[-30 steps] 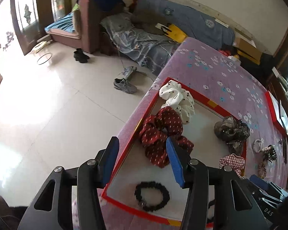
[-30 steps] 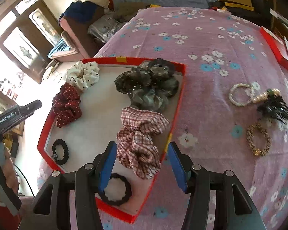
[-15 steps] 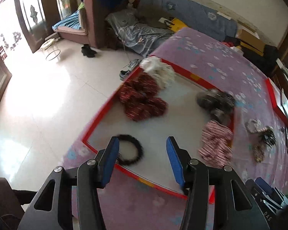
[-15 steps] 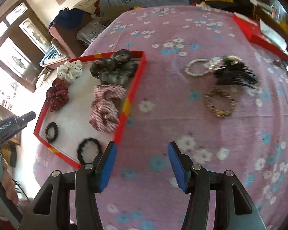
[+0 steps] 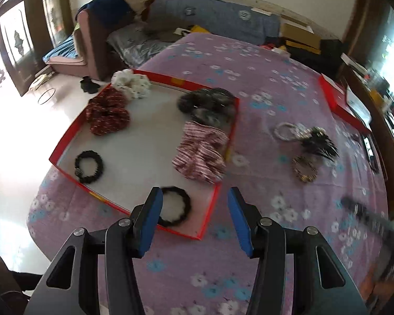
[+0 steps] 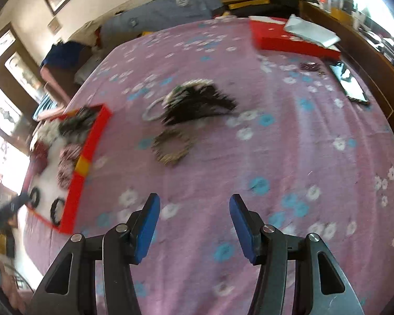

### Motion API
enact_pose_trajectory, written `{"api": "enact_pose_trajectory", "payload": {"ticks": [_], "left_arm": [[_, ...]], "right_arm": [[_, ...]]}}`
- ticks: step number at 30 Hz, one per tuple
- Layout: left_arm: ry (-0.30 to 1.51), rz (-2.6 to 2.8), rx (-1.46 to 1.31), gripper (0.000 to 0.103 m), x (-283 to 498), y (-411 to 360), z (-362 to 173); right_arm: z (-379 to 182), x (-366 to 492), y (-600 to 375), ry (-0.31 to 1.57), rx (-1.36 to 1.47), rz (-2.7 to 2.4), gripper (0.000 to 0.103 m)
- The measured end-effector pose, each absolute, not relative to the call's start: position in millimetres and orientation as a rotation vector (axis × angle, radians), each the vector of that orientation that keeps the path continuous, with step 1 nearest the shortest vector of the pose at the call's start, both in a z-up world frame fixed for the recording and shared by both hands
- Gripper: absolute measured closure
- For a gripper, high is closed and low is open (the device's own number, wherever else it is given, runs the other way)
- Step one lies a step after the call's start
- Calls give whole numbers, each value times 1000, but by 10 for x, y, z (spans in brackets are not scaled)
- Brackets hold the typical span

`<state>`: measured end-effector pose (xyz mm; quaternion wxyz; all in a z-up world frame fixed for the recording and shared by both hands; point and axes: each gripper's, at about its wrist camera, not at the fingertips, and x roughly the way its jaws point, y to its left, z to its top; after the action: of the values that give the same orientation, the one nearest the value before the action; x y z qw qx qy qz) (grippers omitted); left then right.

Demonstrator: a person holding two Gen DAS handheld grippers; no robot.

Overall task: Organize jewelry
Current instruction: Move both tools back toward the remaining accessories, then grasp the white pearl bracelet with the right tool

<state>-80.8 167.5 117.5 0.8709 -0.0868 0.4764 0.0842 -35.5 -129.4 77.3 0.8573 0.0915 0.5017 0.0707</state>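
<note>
A red-rimmed tray with a white floor lies on the purple flowered cloth. It holds a white scrunchie, a red dotted one, a dark grey one, a plaid one and two black hair ties. On the cloth to its right lie a pearl bracelet, a black feathered clip and a gold bead bracelet. My left gripper is open and empty above the tray's near corner. My right gripper is open and empty, near side of the gold bracelet and clip.
A red box lid with white paper lies at the table's far right, a phone near it. A sofa with blue covers stands behind the table. The table edge drops to a tiled floor on the left.
Both grippers have swung to the right. The left view moved from the tray's left edge to its near corner. The right view left the tray and now faces the loose jewelry on the cloth.
</note>
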Motion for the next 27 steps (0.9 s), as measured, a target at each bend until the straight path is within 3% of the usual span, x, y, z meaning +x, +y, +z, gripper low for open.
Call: {"api": "enact_pose_trajectory", "payload": {"ticks": [11,17,21,27], "left_arm": [[1003,171,-138,53,-1001,1605,1246],[1013,190,-130,53,-1083,1635,1247],[1009,192,-137,53,-1096,1644,1234],[1007,173,-158,53,-1027,1579,1207]], "right_arm": [[981,930,-1373,1000,150,158,46],[709,1545,-1005,1124,53,207,47],[515,1487,-996,1209,2,210,64],[499,763,-1294,1279,-20,273,67]]}}
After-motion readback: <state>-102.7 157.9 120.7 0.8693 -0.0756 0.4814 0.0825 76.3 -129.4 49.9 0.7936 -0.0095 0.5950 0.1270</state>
